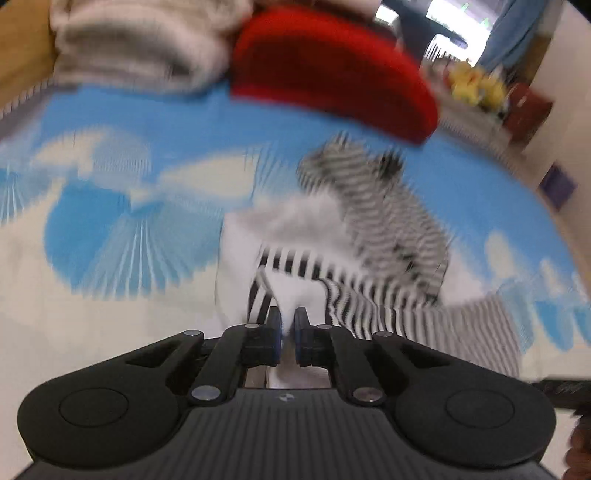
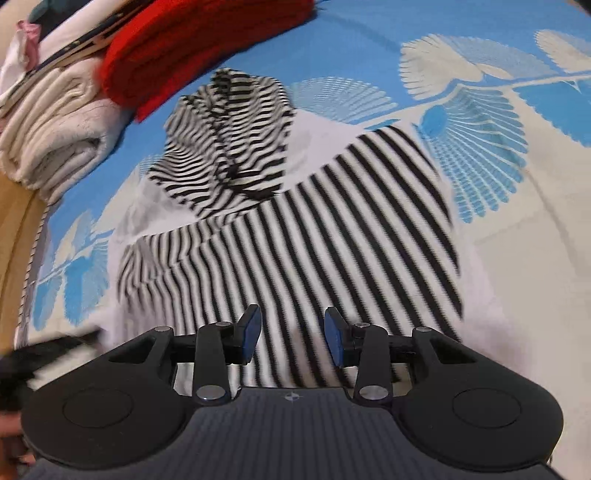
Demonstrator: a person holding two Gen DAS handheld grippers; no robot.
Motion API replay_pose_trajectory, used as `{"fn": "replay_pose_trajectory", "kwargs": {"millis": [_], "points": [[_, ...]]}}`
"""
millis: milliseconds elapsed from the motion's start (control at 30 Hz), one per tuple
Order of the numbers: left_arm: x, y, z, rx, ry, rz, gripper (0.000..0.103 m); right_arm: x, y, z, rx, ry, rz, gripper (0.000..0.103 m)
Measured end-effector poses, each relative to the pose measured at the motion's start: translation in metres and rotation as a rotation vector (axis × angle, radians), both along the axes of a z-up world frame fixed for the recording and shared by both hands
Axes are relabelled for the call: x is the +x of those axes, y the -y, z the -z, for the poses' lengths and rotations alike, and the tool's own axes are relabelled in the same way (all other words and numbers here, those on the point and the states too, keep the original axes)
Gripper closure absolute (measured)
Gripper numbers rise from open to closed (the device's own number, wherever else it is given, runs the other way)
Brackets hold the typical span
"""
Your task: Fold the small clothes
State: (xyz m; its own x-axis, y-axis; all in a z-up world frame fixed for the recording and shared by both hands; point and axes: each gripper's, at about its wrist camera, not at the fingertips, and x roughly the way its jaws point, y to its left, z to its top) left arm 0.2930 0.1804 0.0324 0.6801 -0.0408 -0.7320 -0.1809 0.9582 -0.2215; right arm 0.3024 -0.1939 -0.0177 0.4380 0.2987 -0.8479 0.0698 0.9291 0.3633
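Blue-and-white leaf-print bedsheet covers the bed, filling most of both wrist views. Left wrist view is heavily motion-blurred; right wrist view is sharper.

Striped garment, black-and-white with white panels, lies on the sheet directly ahead of both grippers. Its far end is bunched into a crumpled, raised heap of finer stripes; the near part lies flatter with wider stripes running toward the right camera.

Left gripper: jaws nearly together, pinching a white edge of the striped garment. Fabric visibly sits between the blue pads and rises from them toward the bunched part.

Right gripper: jaws spread apart, nothing between them. It hovers over the flat striped section; can't tell if the tips touch the cloth.

Beyond the garment, at the far side of the bed: red folded cloth, just past the crumpled heap. Beside it, a cream folded towel, stacked near the bed edge, with more folded items on top, too blurred to identify.

Left wrist view background: yellow objects on a ledge and a blue curtain by a bright window, both blurred. Wooden edge runs along the bed in the right wrist view.
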Motion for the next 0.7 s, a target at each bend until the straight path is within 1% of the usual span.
{"fn": "replay_pose_trajectory", "kwargs": {"millis": [33, 67, 100, 133, 167, 200, 233, 267, 300, 367, 400, 433, 500, 533, 567, 600, 633, 700], "points": [[-0.001, -0.003, -0.002, -0.006, 0.003, -0.011, 0.096, 0.000, 0.001, 0.001, -0.007, -0.006, 0.010, 0.063], [0.000, -0.007, 0.002, -0.017, -0.026, -0.019, 0.094, 0.000, 0.002, 0.003, -0.010, -0.013, 0.022, 0.063], [0.002, -0.011, 0.010, -0.028, -0.087, -0.021, 0.093, 0.000, 0.004, 0.006, -0.012, -0.021, 0.034, 0.063], [0.004, -0.014, 0.021, -0.021, -0.156, -0.032, 0.092, 0.000, 0.005, 0.009, -0.014, -0.030, 0.050, 0.063], [0.004, -0.015, 0.030, 0.018, -0.200, -0.064, 0.093, -0.001, 0.008, 0.012, -0.015, -0.041, 0.069, 0.063], [0.002, -0.015, 0.032, 0.064, -0.201, -0.081, 0.093, 0.000, 0.010, 0.016, -0.017, -0.057, 0.091, 0.063], [0.001, -0.012, 0.031, 0.104, -0.186, -0.074, 0.092, 0.000, 0.013, 0.020, -0.019, -0.073, 0.109, 0.063], [0.000, -0.006, 0.028, 0.130, -0.165, -0.044, 0.092, 0.000, 0.016, 0.024, -0.018, -0.091, 0.130, 0.063], [-0.001, 0.000, 0.025, 0.133, -0.144, -0.008, 0.089, 0.000, 0.019, 0.026, -0.016, -0.104, 0.148, 0.063], [-0.002, 0.013, 0.023, 0.101, -0.117, 0.068, 0.080, 0.000, 0.022, 0.028, -0.012, -0.112, 0.168, 0.063], [-0.001, 0.018, 0.027, 0.076, -0.130, 0.097, 0.077, 0.000, 0.022, 0.028, -0.018, -0.108, 0.168, 0.063], [0.001, 0.022, 0.036, 0.047, -0.162, 0.112, 0.074, 0.000, 0.021, 0.028, -0.026, -0.102, 0.165, 0.063], [0.005, 0.024, 0.060, 0.008, -0.265, 0.101, 0.073, 0.000, 0.021, 0.028, -0.043, -0.098, 0.159, 0.063], [0.008, 0.025, 0.073, 0.004, -0.326, 0.088, 0.074, 0.001, 0.021, 0.030, -0.048, -0.103, 0.159, 0.063], [0.009, 0.026, 0.083, 0.009, -0.358, 0.078, 0.074, 0.001, 0.021, 0.032, -0.058, -0.110, 0.160, 0.063], [0.011, 0.027, 0.087, 0.020, -0.362, 0.067, 0.073, 0.001, 0.020, 0.032, -0.081, -0.106, 0.159, 0.063], [0.014, 0.028, 0.084, 0.035, -0.353, 0.058, 0.072, 0.001, 0.018, 0.028, -0.122, -0.084, 0.153, 0.063], [0.016, 0.029, 0.073, 0.054, -0.321, 0.033, 0.072, 0.000, 0.009, 0.016, -0.186, -0.005, 0.115, 0.063]]}}
